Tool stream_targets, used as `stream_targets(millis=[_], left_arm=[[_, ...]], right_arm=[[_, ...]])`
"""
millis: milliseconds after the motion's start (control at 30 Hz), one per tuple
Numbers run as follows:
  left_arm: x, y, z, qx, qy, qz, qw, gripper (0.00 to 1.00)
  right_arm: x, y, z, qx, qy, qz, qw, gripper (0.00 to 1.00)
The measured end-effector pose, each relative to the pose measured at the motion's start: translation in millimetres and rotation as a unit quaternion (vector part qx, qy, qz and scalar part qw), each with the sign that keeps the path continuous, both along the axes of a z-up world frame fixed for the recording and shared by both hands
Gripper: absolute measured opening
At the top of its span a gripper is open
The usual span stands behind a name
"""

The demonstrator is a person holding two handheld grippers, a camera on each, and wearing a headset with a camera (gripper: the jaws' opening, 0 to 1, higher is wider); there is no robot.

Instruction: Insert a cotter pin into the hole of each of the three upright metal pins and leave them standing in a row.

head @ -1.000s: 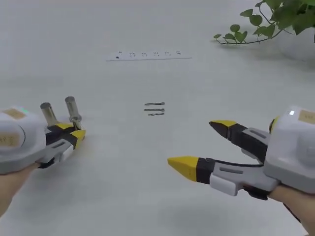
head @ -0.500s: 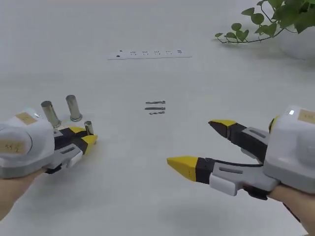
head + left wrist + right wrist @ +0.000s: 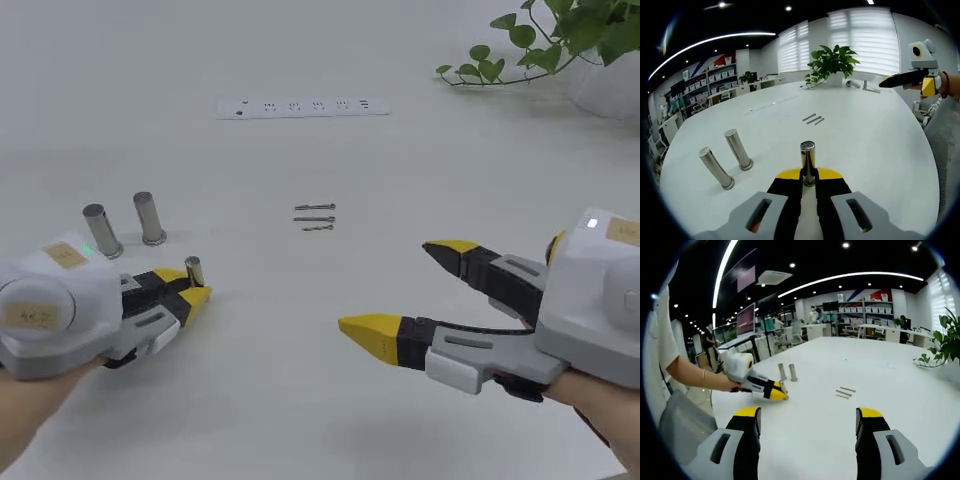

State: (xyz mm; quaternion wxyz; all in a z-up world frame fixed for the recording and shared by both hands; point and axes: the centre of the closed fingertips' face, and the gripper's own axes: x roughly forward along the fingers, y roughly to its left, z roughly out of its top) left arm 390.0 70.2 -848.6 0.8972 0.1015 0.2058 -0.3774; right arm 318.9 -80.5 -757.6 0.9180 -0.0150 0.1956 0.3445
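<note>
- Two metal pins [image 3: 98,230] stand upright at the far left, close together but not touching. A careless swing of the left gripper's body could knock them over.
- The left gripper [image 3: 192,285] is clamped low on a third metal pin [image 3: 194,270] and holds it upright just right of those two. With the grip so near its foot, it could tip when released.
- Three cotter pins [image 3: 314,219] lie side by side mid-table [image 3: 300,390], well apart from the metal pins. They are thin and flat and may slip from a pinch.
- The right gripper [image 3: 388,287] hangs wide open, holding nothing.
- A power strip [image 3: 302,108] lies far back and a plant [image 3: 560,40] at the far right. Nothing blocks the way to the cotter pins.
</note>
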Motion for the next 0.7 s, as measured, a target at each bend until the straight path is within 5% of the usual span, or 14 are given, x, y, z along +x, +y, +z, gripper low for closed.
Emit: stream_targets(millis=[200,700], left_arm=[[-3.7,2.9,-10.0,0.026,0.009,-0.006,0.9996,0.08],[-1.0,4.6,-5.0,0.017,0.009,0.006,0.9998,0.13]], right_arm=[[-0.8,-0.3,-0.4,0.0,0.001,0.001,1.0,0.79],[-1.0,-1.1,-0.9,-0.002,0.003,0.001,1.0,0.79]])
